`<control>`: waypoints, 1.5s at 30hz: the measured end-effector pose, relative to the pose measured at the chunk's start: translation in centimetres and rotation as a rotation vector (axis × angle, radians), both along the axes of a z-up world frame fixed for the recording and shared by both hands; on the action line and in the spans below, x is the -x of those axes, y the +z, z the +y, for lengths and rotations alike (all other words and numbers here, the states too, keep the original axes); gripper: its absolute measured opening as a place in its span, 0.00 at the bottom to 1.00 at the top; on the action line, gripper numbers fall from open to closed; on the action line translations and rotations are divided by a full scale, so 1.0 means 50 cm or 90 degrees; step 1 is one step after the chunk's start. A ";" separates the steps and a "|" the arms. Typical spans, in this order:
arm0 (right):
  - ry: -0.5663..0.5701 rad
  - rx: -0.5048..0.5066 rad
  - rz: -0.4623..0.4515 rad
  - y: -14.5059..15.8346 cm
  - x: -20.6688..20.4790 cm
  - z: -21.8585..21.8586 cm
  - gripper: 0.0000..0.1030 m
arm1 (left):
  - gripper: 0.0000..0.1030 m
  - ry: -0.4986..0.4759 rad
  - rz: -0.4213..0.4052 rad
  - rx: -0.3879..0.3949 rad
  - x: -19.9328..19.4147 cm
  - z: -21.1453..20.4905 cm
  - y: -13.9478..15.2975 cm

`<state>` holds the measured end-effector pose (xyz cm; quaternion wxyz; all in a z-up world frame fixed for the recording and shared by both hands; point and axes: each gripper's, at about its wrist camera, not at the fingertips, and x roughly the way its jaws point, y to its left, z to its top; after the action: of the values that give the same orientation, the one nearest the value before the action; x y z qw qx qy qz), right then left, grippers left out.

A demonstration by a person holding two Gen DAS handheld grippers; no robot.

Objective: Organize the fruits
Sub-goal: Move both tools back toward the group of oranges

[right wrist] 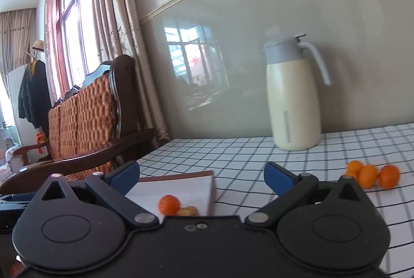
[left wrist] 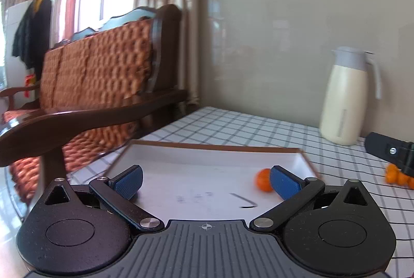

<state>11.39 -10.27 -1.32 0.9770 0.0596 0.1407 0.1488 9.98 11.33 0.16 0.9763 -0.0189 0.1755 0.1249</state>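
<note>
The left gripper (left wrist: pixel 205 181) and the right gripper (right wrist: pixel 201 179) are both hanging wide open, holding nothing. The shallow white wood-rimmed tray (left wrist: pixel 217 147) is serving as collection point (one small orange fruit (left wrist: pixel 263 180) inside); the loose orange cluster (right wrist: pixel 372 175) is awaiting transfer.

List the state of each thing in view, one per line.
Left gripper: open, empty, over the tray.
Right gripper: open, empty.
Tray: on the table, holding some oranges.
Orange in tray: loose, ungripped.
Oranges on tablecloth: clustered, outside the tray.
Jug: upright, lid shut.
</note>
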 end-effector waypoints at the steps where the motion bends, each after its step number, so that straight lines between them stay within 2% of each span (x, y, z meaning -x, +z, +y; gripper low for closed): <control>1: -0.004 0.006 0.001 0.001 0.002 -0.008 0.94 | 1.00 -0.009 -0.001 -0.001 -0.003 -0.012 -0.001; 6: -0.039 0.026 0.001 0.005 0.014 -0.051 0.94 | 1.00 -0.065 0.001 -0.016 -0.014 -0.078 -0.005; 15: -0.111 0.023 0.020 0.002 0.011 -0.135 0.92 | 1.00 -0.152 0.011 -0.025 -0.028 -0.174 -0.013; 24: -0.161 0.039 0.039 -0.011 0.017 -0.195 0.89 | 1.00 -0.203 0.032 -0.019 -0.056 -0.256 -0.028; 29: -0.196 0.045 0.068 -0.018 0.012 -0.229 0.85 | 1.00 -0.228 0.045 -0.024 -0.069 -0.301 -0.039; 38: -0.238 0.051 0.112 -0.035 -0.002 -0.286 0.57 | 1.00 -0.263 0.076 -0.040 -0.103 -0.368 -0.065; 39: -0.237 0.052 0.118 -0.038 -0.005 -0.290 0.49 | 1.00 -0.270 0.083 -0.037 -0.109 -0.374 -0.067; 40: -0.236 0.054 0.124 -0.041 -0.008 -0.295 0.46 | 1.00 -0.277 0.090 -0.030 -0.116 -0.380 -0.070; 45: -0.239 0.052 0.151 -0.056 -0.030 -0.312 0.41 | 0.98 -0.294 0.105 -0.028 -0.148 -0.415 -0.087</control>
<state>12.87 -25.85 -4.10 0.9658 0.0619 0.2469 -0.0494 17.36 -9.44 -4.17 0.9615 0.0532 0.2517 -0.0967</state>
